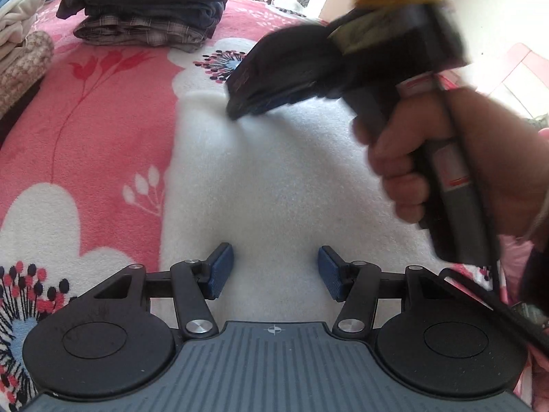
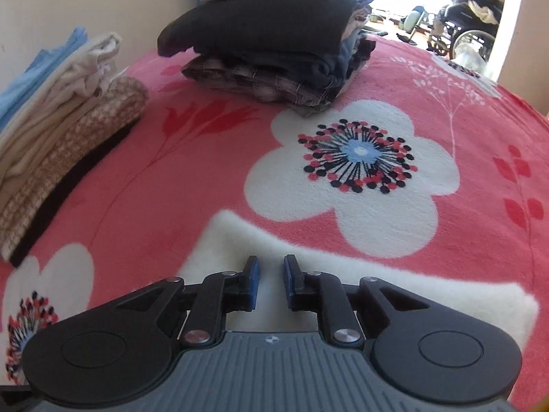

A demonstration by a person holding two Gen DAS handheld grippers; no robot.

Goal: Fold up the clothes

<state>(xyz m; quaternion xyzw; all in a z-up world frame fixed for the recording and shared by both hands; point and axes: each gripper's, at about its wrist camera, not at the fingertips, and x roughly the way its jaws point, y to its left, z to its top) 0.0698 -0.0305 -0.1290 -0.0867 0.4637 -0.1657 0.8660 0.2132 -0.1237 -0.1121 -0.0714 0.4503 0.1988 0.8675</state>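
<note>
Bedroom: floral blanket (image 2: 192, 171), folded clothes (image 2: 267, 51)

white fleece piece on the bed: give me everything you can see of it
The white fleece garment is fuzzy, plain, with no visible print, seams or buttons. It lies folded and mostly flat on the pink floral blanket, with thick, rounded, roughly straight edges. Near its far corner the right gripper meets the cloth and slight puckers run from there; whether it pinches fabric is unclear. The left gripper is over the near part, pads apart, gripping nothing.
</note>
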